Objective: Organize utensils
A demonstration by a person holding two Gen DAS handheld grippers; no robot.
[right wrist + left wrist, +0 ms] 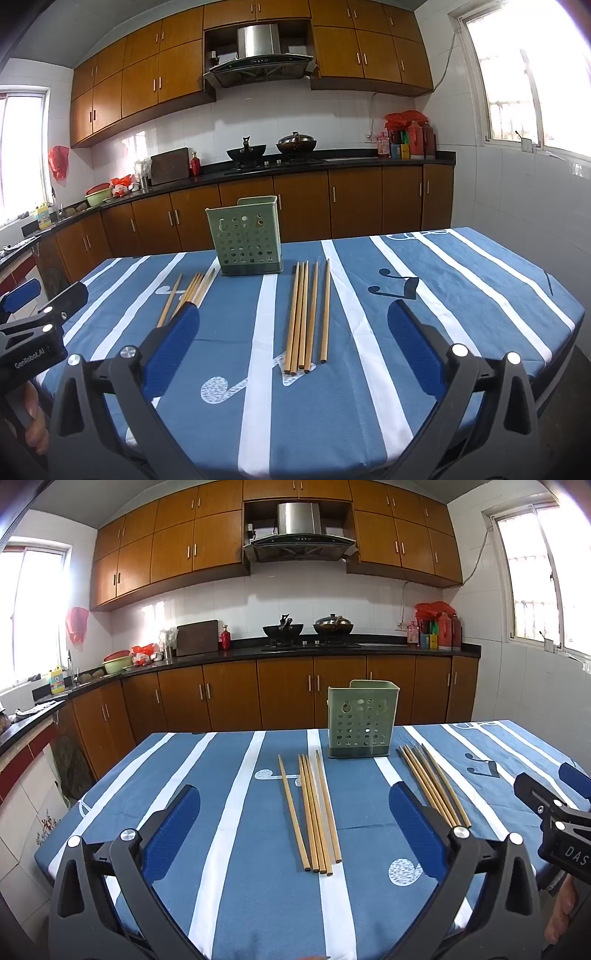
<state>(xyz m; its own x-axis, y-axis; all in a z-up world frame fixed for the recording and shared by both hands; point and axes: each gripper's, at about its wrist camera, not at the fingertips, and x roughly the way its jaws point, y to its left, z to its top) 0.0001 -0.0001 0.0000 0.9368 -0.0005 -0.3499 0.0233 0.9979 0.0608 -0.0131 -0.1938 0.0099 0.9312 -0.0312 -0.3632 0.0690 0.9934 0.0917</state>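
A green perforated utensil holder (360,720) is standing upright near the table's (229,812) far edge. Two groups of wooden chopsticks are lying flat nearer the front edge: a left group (314,812) and a right group (306,317), flanking the holder. The left gripper (295,827) and right gripper (295,339) are hovering with jaws spread wide, holding nothing.

A home kitchen: wooden wall cabinets (173,550), a steel range hood (299,531) over a gas hob with two woks (308,629), tiled walls, black worktop (332,650)
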